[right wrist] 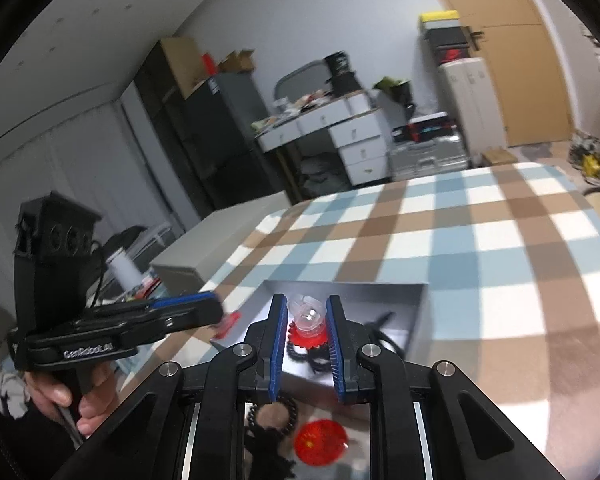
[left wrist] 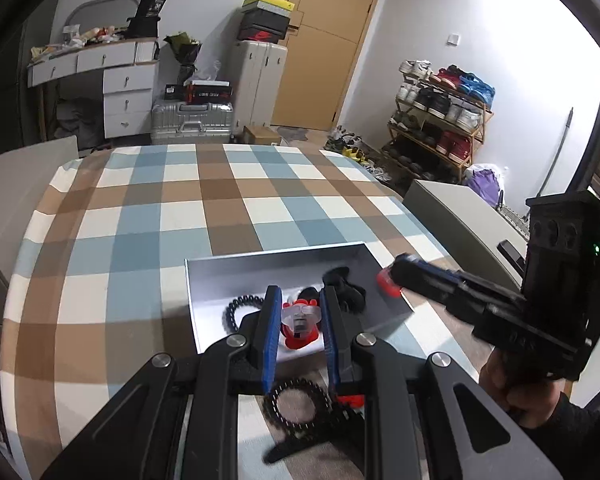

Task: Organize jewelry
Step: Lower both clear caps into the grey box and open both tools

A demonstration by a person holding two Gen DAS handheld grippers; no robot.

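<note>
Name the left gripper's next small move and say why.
Probably lower the left gripper a little and open it over the grey tray. Its jaws look closed on a clear-and-red piece already above the tray. The right gripper, holding a red piece, crowds the right rim, so stay left.

One silver tray [left wrist: 220, 276] is counted on the checked bench [left wrist: 148, 216]. Inside the tray, one black beaded bracelet [left wrist: 240, 305], one red-and-clear piece [left wrist: 300, 320] and one black item [left wrist: 342, 284] are seen; finer items cannot be separated. Nearer the camera, one further black beaded bracelet [left wrist: 298, 406] is noted. Two grippers are counted: left gripper [left wrist: 298, 300], right gripper [right wrist: 306, 308], each with two blue-padded fingers [left wrist: 271, 320]. Beyond the bench, two suitcases are counted: one silver [left wrist: 192, 120], one white [left wrist: 262, 80].
</note>
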